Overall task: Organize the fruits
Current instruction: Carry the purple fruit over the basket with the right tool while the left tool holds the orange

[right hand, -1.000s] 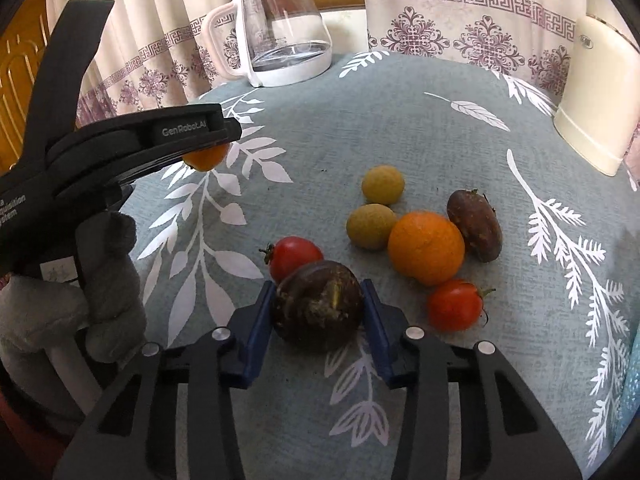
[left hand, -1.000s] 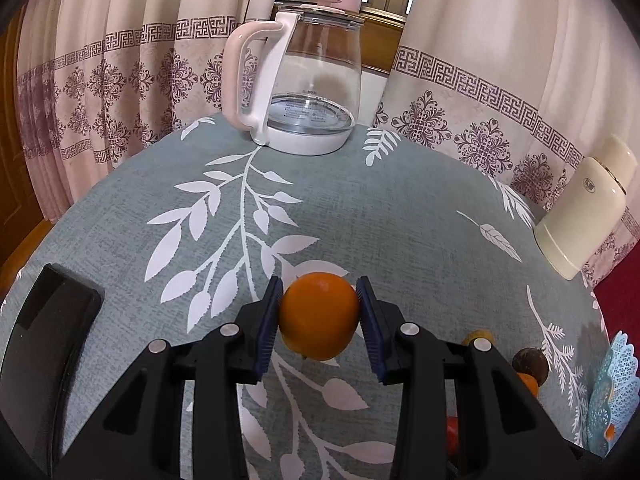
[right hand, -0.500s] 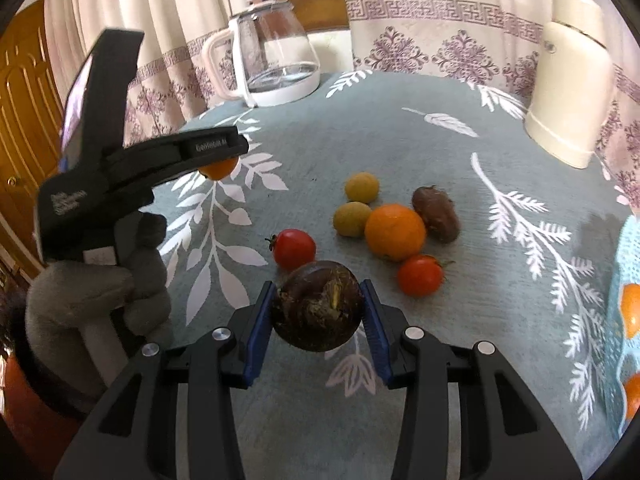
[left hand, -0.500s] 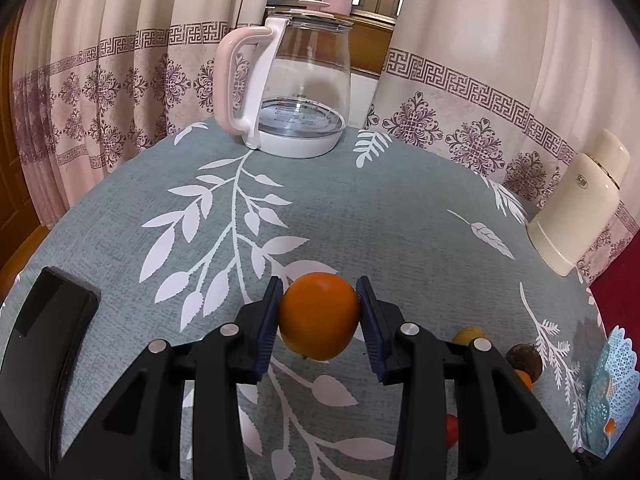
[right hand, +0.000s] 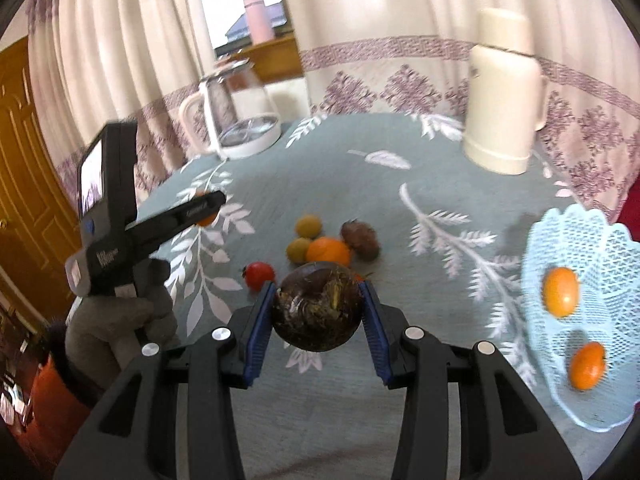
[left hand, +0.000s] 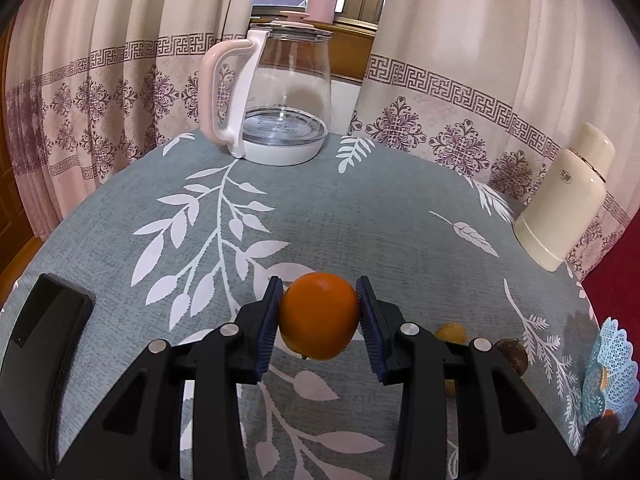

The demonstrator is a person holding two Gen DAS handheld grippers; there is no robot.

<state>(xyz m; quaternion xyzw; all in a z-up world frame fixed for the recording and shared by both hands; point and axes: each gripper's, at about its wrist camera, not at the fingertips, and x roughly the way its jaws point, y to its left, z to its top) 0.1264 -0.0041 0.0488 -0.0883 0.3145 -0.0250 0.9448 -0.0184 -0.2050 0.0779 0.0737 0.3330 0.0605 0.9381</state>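
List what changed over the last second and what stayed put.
Both hand-held grippers rose from the table. The right hand-held gripper lifted the dark brown fruit and turned right, bringing the blue mesh basket into view. The left hand-held gripper raised its orange. Both grips unchanged; the loose fruits stayed put.

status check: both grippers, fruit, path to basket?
Left gripper shut on orange. Right gripper shut on dark fruit, off table. Blue basket at right holds two fruits; nothing blocking.
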